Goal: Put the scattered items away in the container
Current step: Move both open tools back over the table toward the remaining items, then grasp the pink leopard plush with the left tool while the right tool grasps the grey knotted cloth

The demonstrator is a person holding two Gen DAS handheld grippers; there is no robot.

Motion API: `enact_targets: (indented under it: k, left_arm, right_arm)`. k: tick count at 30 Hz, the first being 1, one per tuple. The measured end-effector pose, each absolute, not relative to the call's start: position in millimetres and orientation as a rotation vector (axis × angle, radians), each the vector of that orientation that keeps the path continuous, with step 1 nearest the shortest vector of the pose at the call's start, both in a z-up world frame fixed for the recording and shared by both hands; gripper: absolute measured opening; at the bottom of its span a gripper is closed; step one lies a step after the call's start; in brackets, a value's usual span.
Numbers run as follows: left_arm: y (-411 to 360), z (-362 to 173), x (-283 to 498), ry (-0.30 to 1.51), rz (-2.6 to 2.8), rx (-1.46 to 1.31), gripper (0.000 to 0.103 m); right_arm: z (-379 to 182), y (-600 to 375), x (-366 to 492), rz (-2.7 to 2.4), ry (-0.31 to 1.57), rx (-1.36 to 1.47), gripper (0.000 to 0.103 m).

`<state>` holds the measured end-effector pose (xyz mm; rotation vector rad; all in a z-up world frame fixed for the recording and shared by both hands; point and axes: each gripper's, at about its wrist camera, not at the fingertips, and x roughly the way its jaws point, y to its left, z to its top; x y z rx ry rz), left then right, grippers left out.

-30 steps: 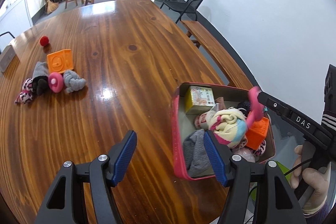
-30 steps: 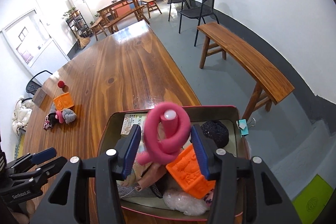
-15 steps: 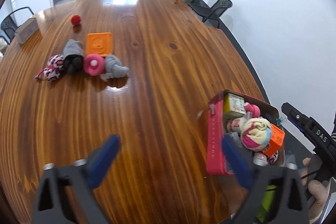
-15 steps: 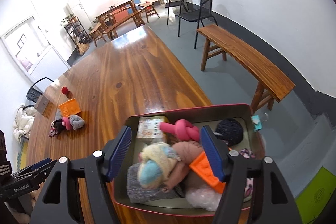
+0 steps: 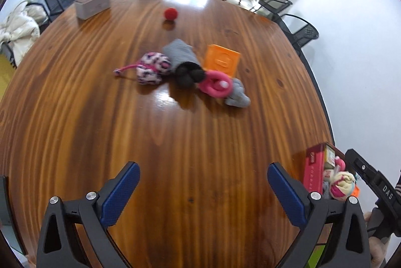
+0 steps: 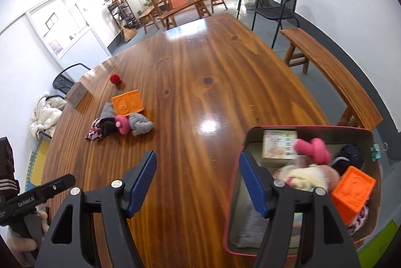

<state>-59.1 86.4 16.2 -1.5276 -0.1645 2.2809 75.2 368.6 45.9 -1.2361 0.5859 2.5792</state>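
Both jaws wide and empty, the left gripper (image 5: 203,189) is facing the soft-toy cluster mid-frame, and it's wise picking the outlying grey plush (image 5: 237,95) first for the red-walled container (image 6: 231,195) lower right.

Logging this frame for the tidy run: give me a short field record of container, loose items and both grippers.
container: red-walled box at the table's near right edge, already part filled
in container: pink knotted ring, orange embossed cube, printed carton
loose cluster: orange square tile, pink rubber ring, grey cloth roll, leopard-print pouch
loose apart: red ball
left gripper: open, nothing between the jaws
right gripper: open, nothing between the jaws
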Motion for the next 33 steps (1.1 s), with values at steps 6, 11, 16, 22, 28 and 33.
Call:
enact_targets:
  k: [6,11,16,22,28,33]
  left_arm:
    - [53,7,-90,-0.188,2.317,-1.554,0.103]
    - [43,-8,-119,-0.128,2.3,-1.578,0.103]
    - [43,-26,-143,-0.032,2.248,-1.605,0.103]
    - [51,-39,-176,0.048,2.226,-1.555,0.103]
    - [66,-50,-206,0.098,2.202,-1.539,0.103]
    - [76,-65,-227,0.163,2.211,-1.539,0.103]
  right_arm:
    - [41,334,48,2.598,0.541,-1.299,0.072]
    - [26,314,24,2.585,0.502,-1.365,0.072]
    - [3,300,3,2.538,0.496,-1.458,0.072]
    - [-10,287,-12,2.5,0.49,-1.5,0.072]
    - [-22,287,-22,2.442,0.52,-1.534,0.072]
    - [-25,286,-31,2.422,0.521,-1.544,0.072]
